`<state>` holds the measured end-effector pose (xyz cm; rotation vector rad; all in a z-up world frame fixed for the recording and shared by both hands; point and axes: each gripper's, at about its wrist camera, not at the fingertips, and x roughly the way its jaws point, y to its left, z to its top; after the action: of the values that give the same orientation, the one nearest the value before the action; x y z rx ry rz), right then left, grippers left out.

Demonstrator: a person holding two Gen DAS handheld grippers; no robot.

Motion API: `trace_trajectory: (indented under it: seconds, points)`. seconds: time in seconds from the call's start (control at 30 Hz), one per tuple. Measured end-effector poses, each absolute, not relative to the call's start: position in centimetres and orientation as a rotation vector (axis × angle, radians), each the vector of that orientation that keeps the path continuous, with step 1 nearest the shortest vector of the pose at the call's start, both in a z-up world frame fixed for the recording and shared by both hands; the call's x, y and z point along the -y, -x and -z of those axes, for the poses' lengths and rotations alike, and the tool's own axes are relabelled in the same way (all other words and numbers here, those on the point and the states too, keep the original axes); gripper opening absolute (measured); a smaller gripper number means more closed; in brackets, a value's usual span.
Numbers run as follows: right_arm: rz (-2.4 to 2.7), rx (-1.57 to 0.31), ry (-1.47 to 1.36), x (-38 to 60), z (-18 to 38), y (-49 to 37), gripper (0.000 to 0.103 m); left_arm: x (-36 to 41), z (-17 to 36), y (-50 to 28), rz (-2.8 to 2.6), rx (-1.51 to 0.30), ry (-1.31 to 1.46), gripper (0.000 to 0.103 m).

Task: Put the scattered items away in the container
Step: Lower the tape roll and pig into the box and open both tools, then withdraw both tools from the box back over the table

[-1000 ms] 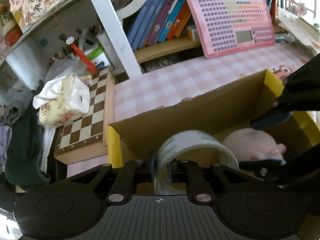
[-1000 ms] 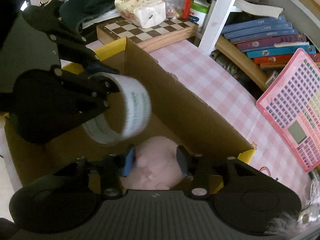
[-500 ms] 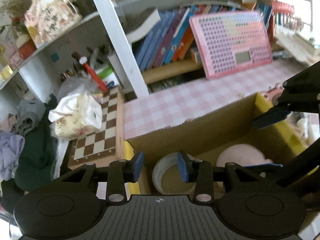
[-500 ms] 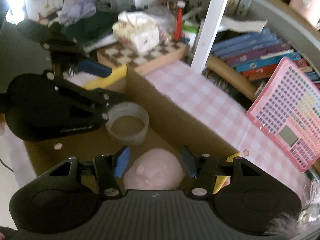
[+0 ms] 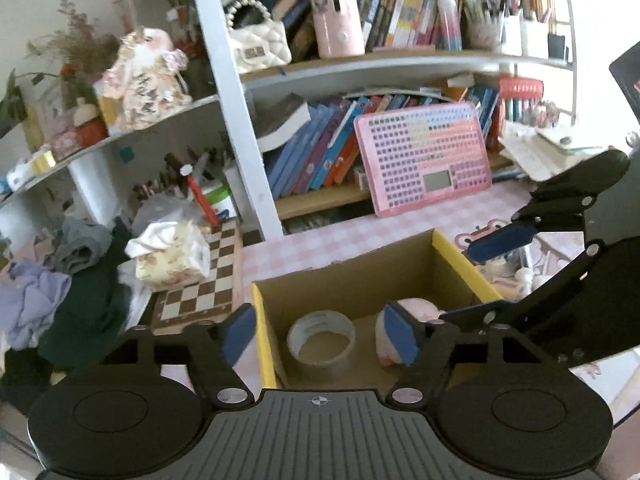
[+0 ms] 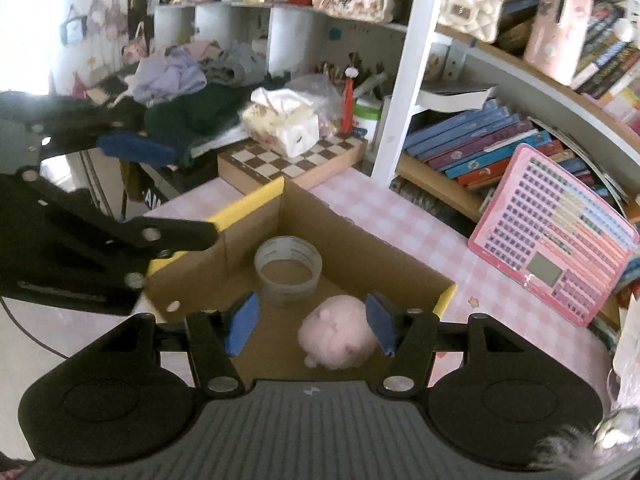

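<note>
Inside the cardboard box (image 6: 360, 256) on the pink-checked bench (image 6: 492, 300): one roll of tape (image 6: 288, 270), lying flat; one pink plush toy (image 6: 340, 338), just beside it. Left tool (image 5: 320, 334): spread wide, holding nothing, above the box's near edge. Right tool (image 6: 310, 324): likewise spread and empty, over the toy. Risk, as judged: either tool could catch the thin box wall on leaving and drag or tip the box.

surface: pink checked table (image 6: 400, 216) | on it: cardboard box (image 6: 372, 248) centre; chessboard (image 6: 292, 160) 11 o'clock; pink keyboard toy (image 6: 556, 236) 3 o'clock
</note>
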<state>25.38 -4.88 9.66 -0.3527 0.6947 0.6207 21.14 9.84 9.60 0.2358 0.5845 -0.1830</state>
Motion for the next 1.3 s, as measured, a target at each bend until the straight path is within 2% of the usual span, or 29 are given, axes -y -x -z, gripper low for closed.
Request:
trace_trajectory:
  seconds: [0.23, 0.3, 0.53, 0.97, 1.03, 1.2, 1.3]
  points:
    - [-0.584, -0.669, 0.282, 5.9, -10.4, -20.5, 0.058, -12.1, -9.8, -16.5, 0.165, -0.571, -0.158, 0.082]
    - [-0.578, -0.666, 0.258, 6.1, -10.4, -19.2, 0.058, -12.4, -9.6, -15.5, 0.157, -0.574, -0.141, 0.087]
    - [-0.539, -0.666, 0.193, 6.8, -8.9, -15.1, 0.06, -13.1, -7.7, -11.7, 0.113, -0.598, -0.094, 0.093]
    - [-0.45, -0.777, 0.106, 8.1, -3.5, -9.1, 0.062, -13.4, -2.4, -6.1, 0.095, -0.741, 0.08, 0.093]
    - [-0.422, -0.78, 0.109, 8.2, -3.1, -8.3, 0.063, -13.1, -1.9, -5.7, 0.096, -0.756, 0.066, 0.093]
    - [-0.387, -0.786, 0.161, 7.8, -2.2, -6.6, 0.075, -12.0, -1.1, -5.2, 0.121, -0.787, 0.017, 0.093]
    - [-0.378, -0.813, 0.183, 7.5, -1.6, -6.1, 0.076, -11.2, -0.5, -4.9, 0.147, -0.813, -0.005, 0.093]
